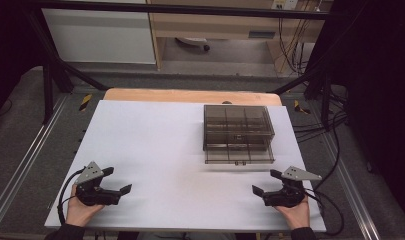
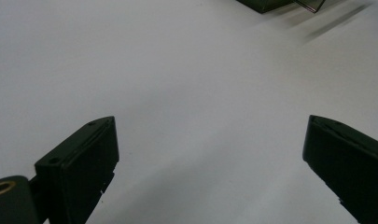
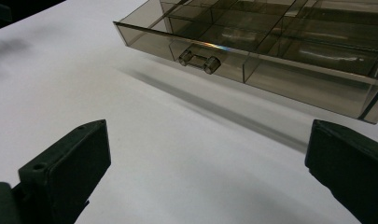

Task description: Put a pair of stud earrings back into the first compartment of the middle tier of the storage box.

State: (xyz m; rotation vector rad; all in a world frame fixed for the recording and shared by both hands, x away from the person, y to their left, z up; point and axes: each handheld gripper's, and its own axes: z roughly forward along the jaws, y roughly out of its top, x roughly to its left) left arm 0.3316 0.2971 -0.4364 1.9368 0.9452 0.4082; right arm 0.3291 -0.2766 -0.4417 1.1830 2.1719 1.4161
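Across the middle of the high view lies the table, its top covered by a white sheet, with a strip of bare wood showing along the far edge. On its far right part stands a smoke-tinted transparent drawer organizer, divided into compartments; its lower drawer is pulled partway out toward the person. In the right gripper view the drawer is seen from low down, its front wall bearing a small clear handle and its inner partitions visible through the plastic; what, if anything, lies in the compartments cannot be told. In the left gripper view a corner of the organizer appears at the top edge.

Near the front left corner of the table, the left hand-held gripper rests in the person's left hand, jaws spread wide and holding nothing; the left gripper view confirms bare white sheet between them. Near the front right corner, the right hand-held gripper sits in the right hand, likewise spread apart and empty, pointing toward the drawer front in the right gripper view. Both grippers are well apart from the organizer. Each carries a grey three-cornered plate and a trailing cable.
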